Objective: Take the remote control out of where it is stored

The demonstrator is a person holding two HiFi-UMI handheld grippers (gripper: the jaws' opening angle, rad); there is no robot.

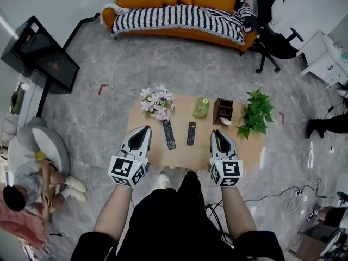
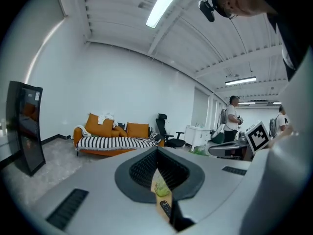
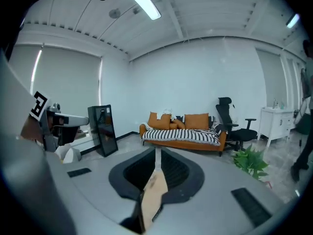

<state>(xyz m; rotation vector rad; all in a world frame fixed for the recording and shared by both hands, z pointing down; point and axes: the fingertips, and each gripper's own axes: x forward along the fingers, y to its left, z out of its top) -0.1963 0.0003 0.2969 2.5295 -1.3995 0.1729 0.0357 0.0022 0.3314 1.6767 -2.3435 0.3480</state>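
Two black remote controls lie flat side by side on the small wooden table (image 1: pixel 185 157), one on the left (image 1: pixel 169 134) and one on the right (image 1: pixel 191 133). A brown open-topped holder box (image 1: pixel 223 111) stands behind them on the right, with something white at its foot. My left gripper (image 1: pixel 147 128) hovers over the table's near left, its jaws together and empty. My right gripper (image 1: pixel 216 132) hovers just in front of the box, jaws together with nothing between them. In the left gripper view a remote (image 2: pixel 165 208) shows through the slit below the tips (image 2: pixel 157 153).
On the table stand a flower bunch (image 1: pixel 157 102), a green jar (image 1: pixel 201 107) and a potted plant (image 1: pixel 254 113). Beyond are an orange sofa (image 1: pixel 179 10), an office chair (image 1: pixel 274 34) and a TV (image 1: pixel 46 56). A person sits on the floor at left (image 1: pixel 32 194).
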